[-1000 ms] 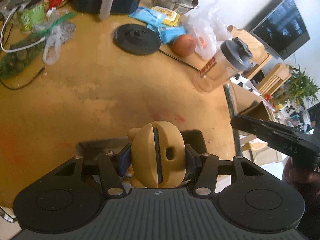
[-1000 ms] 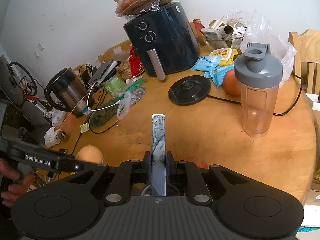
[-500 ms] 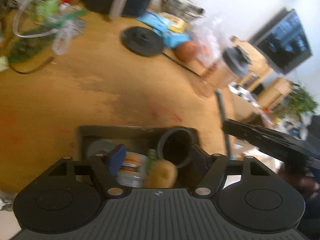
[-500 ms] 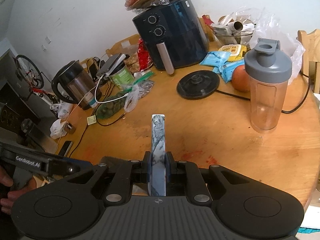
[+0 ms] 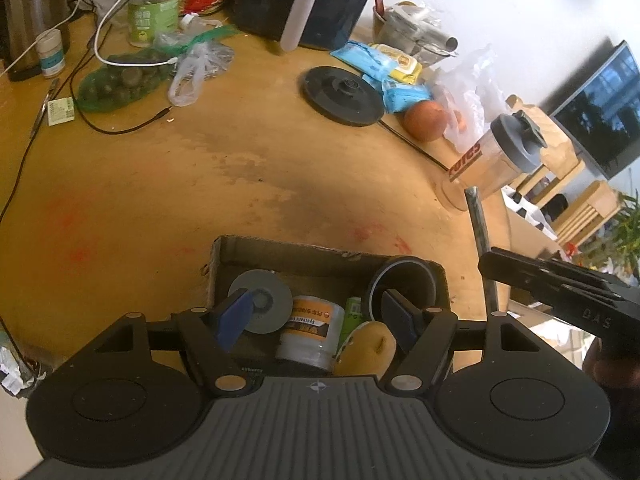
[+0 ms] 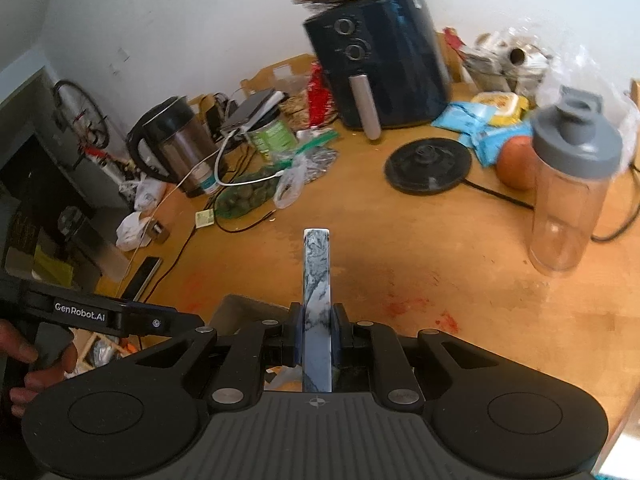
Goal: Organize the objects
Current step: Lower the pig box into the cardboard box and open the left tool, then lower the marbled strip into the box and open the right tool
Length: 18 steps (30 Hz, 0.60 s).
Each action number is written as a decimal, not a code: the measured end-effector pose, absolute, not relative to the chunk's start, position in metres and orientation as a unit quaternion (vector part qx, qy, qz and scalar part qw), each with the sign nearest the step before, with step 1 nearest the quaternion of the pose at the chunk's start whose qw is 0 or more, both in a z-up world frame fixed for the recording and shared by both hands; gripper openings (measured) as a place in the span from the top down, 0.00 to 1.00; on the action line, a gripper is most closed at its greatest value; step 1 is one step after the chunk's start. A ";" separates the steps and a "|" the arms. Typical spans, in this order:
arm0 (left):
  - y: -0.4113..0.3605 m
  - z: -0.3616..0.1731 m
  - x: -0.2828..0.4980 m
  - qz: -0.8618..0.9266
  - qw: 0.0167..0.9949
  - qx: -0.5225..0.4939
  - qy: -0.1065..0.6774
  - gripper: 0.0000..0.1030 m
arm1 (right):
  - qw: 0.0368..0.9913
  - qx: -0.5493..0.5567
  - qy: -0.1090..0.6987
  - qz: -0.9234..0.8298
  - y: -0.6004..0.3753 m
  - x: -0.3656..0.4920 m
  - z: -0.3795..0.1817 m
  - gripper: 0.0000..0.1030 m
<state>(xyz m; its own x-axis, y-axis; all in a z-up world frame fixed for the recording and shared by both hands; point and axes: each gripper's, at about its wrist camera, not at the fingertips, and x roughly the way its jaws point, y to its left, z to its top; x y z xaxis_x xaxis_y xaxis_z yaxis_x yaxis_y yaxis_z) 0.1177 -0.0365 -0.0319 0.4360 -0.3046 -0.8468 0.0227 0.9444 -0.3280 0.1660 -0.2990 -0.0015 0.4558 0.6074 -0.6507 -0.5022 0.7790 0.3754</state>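
Firmly, my right gripper [image 6: 317,334] clamps the stiff, slick marbled bar [image 6: 317,280] low, pointing twelve o'clock; left gripper [image 5: 316,316] gapes empty over the box [image 5: 288,256].

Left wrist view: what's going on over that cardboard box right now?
A person is sorting items into a cardboard box on the wooden table. The left gripper hangs open over it with nothing between its pads; a yellow-tan toy lies inside beside a white jar, a grey disc and a black cup. The right gripper is shut on a marbled flat bar, not yet placed.
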 end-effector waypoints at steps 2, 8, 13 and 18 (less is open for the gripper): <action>-0.035 -0.032 0.115 -0.096 0.838 -0.139 0.520 0.31 | 0.851 0.046 0.399 0.338 -0.294 0.166 0.003 0.84; -0.028 -0.031 0.110 -0.083 0.841 -0.151 0.513 0.31 | 0.850 -0.027 0.361 0.381 -0.275 0.163 0.023 0.84; -0.023 -0.031 0.106 -0.071 0.843 -0.161 0.509 0.31 | 0.828 -0.100 0.373 0.407 -0.253 0.161 0.015 0.48; -0.021 -0.029 0.103 -0.060 0.847 -0.156 0.504 0.31 | 0.812 -0.124 0.404 0.402 -0.242 0.153 -0.005 0.13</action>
<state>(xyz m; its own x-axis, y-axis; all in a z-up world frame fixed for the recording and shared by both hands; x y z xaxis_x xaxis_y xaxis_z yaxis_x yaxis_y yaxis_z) 0.1025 -0.0211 -0.0290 0.4846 -0.2583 -0.8357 -0.0560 0.9443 -0.3244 0.1528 -0.2416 -0.0050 0.3509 0.5520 -0.7564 -0.7529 0.6467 0.1226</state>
